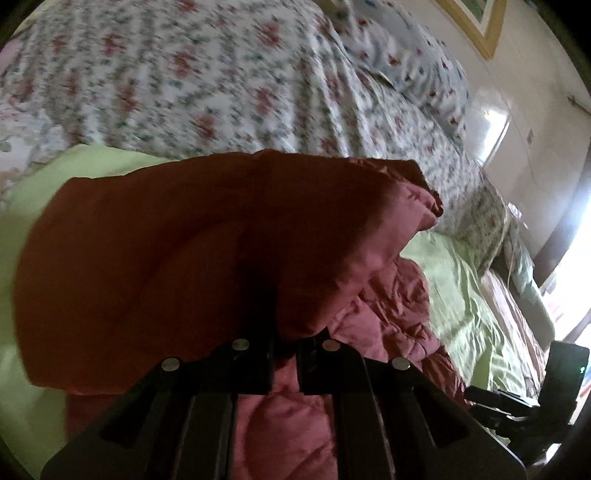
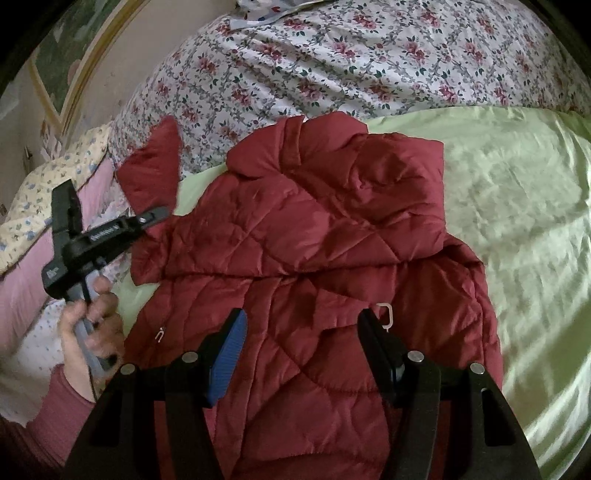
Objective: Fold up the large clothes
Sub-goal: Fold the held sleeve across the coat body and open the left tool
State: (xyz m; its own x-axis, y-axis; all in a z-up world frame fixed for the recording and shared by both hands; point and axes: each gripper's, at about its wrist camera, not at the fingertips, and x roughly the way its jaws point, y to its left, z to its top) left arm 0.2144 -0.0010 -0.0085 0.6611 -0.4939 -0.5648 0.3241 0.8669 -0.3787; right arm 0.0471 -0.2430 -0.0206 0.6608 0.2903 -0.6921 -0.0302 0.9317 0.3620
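Note:
A red quilted jacket (image 2: pixel 325 236) lies on a light green sheet (image 2: pixel 517 192) on the bed. My left gripper (image 1: pixel 284 332) is shut on one red sleeve (image 1: pixel 166 251) and holds it lifted above the jacket body; the same gripper (image 2: pixel 159 216) shows at the left of the right wrist view with the sleeve (image 2: pixel 155 166) raised. My right gripper (image 2: pixel 303 332) is open and empty just above the jacket's lower part, its blue pads (image 2: pixel 225 362) apart. A white zipper pull (image 2: pixel 385 314) lies by the right finger.
A floral quilt (image 2: pixel 351 55) is bunched along the far side of the bed. Pillows (image 2: pixel 40 192) lie at the left. A framed picture (image 1: pixel 476 22) hangs on the wall. The right gripper (image 1: pixel 535 391) shows at the lower right of the left wrist view.

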